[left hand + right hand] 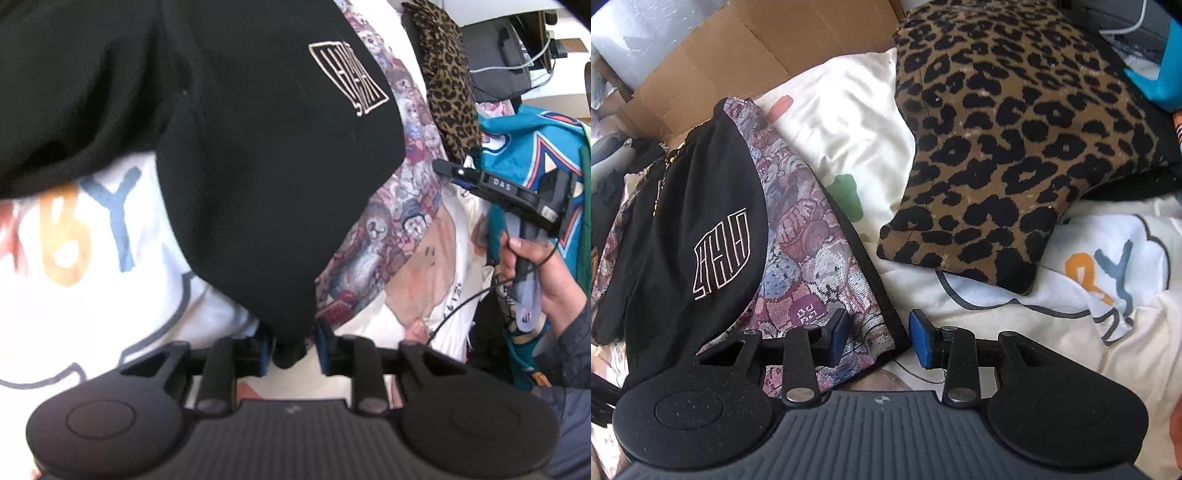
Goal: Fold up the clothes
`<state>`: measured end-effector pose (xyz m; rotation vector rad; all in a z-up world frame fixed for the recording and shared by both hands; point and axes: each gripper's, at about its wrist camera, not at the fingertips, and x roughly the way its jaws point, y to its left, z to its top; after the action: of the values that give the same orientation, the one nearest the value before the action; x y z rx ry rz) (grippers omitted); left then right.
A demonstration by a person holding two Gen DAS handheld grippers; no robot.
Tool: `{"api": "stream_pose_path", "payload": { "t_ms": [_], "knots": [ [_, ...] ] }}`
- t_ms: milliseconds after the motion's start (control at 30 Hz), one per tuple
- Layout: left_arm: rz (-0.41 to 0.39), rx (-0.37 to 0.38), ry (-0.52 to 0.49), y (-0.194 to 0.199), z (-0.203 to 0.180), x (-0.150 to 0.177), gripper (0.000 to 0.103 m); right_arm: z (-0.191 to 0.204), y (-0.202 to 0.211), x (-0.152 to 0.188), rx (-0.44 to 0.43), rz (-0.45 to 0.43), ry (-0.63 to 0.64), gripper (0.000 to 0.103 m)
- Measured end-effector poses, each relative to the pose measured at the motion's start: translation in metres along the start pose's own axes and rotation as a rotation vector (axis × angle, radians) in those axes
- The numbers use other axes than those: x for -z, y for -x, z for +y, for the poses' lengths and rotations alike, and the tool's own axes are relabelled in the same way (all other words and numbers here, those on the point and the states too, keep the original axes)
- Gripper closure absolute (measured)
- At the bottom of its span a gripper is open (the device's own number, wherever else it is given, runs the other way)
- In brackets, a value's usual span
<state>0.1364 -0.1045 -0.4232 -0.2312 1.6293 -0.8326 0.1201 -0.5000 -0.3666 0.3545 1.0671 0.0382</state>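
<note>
- The white bedding [849,122] with coloured letters printed on it lies under everything, and I place the rest by it.
- The black garment [240,166], with a pale boxed logo stitched on it, hangs over the bedding and fills most of my left view. From my right view it lies draped over the bear-patterned tapestry piece [812,236].
- That tapestry piece lies on the bedding, its dark-bound edge just beside my right fingers.
- The leopard-print garment [1008,129] lies on the bedding, across from the black garment.
- A teal garment [535,155] sits at the bedding's edge, behind my right hand [532,269].
- My left gripper [291,350] has its blue pads either side of a bunched end of the black garment; I cannot tell whether they pinch it.
- My right gripper [879,336] stands apart over the bedding and the tapestry's edge, jaws parted, holding nothing.
</note>
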Motion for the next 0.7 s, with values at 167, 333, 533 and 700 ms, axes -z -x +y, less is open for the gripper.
{"api": "stream_pose_path", "payload": {
  "t_ms": [167, 333, 533, 700],
  "knots": [
    [0.051, 0.104, -0.007, 0.003, -0.010, 0.008, 0.099, -0.001, 0.001, -0.004, -0.005, -0.001, 0.004, 0.096],
    [0.031, 0.156, -0.064, 0.026, -0.034, 0.004, 0.099, 0.010, 0.037, -0.020, 0.010, -0.058, 0.043, 0.096],
    [0.036, 0.205, -0.096, 0.034, -0.051, 0.000, 0.099, 0.011, 0.060, -0.037, 0.041, -0.091, 0.030, 0.096],
    [0.061, 0.197, -0.090, 0.020, -0.049, 0.000, 0.099, 0.005, 0.052, -0.040, 0.084, -0.087, 0.053, 0.096]
  ]
}}
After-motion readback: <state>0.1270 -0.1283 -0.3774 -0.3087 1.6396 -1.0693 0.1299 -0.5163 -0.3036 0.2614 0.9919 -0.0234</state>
